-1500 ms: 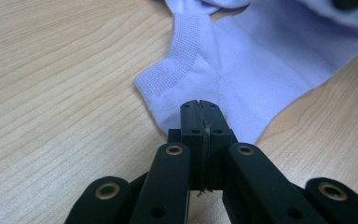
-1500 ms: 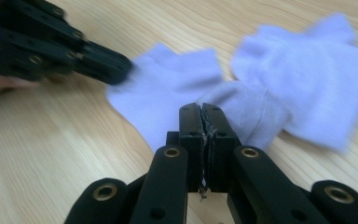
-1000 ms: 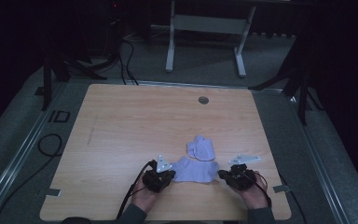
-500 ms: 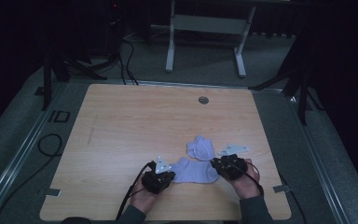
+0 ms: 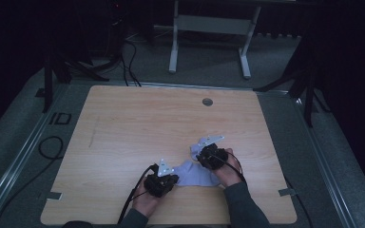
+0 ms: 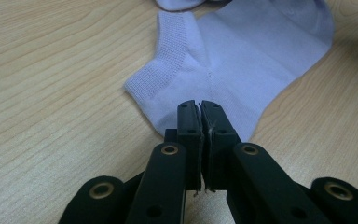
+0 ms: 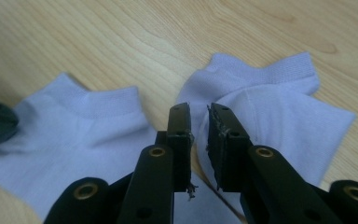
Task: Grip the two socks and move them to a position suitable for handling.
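left gripper is clamped, seemingly on the near pale lilac knit ankle sock, while right gripper, slightly parted, hovers over the far lilac sock; pairing looks unfinished.

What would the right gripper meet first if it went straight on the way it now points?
Probably the farther lilac sock: the right gripper, jaws slightly apart, points along that sock's edge toward its ribbed cuff. Beyond lies bare wooden table. Its height above the fabric is unclear.
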The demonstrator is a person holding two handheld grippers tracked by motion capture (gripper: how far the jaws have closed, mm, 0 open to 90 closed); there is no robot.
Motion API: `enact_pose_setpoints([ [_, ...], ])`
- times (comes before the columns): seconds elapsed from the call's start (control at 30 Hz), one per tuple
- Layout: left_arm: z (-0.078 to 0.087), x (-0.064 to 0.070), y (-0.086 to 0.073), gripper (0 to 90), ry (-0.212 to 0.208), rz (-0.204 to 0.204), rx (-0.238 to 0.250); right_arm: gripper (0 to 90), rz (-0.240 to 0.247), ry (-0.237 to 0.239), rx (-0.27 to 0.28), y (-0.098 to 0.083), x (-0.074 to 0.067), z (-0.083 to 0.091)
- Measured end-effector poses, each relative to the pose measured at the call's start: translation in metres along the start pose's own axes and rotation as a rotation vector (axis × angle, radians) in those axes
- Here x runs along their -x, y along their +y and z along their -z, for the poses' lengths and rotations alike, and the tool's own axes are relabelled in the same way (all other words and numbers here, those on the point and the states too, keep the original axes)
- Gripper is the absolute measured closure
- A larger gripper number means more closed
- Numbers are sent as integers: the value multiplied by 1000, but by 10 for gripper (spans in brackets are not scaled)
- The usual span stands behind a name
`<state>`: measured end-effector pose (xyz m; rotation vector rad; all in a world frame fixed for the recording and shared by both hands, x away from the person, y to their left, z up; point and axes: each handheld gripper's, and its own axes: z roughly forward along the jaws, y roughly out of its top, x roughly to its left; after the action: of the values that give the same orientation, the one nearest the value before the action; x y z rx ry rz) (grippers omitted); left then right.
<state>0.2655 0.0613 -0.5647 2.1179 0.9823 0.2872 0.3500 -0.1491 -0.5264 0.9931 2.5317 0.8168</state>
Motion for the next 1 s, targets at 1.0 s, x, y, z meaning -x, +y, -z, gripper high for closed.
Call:
enact_pose_setpoints([
  [1.0, 0, 0, 0, 873, 0, -1, 1, 879, -106, -4, -66, 3, 12, -22],
])
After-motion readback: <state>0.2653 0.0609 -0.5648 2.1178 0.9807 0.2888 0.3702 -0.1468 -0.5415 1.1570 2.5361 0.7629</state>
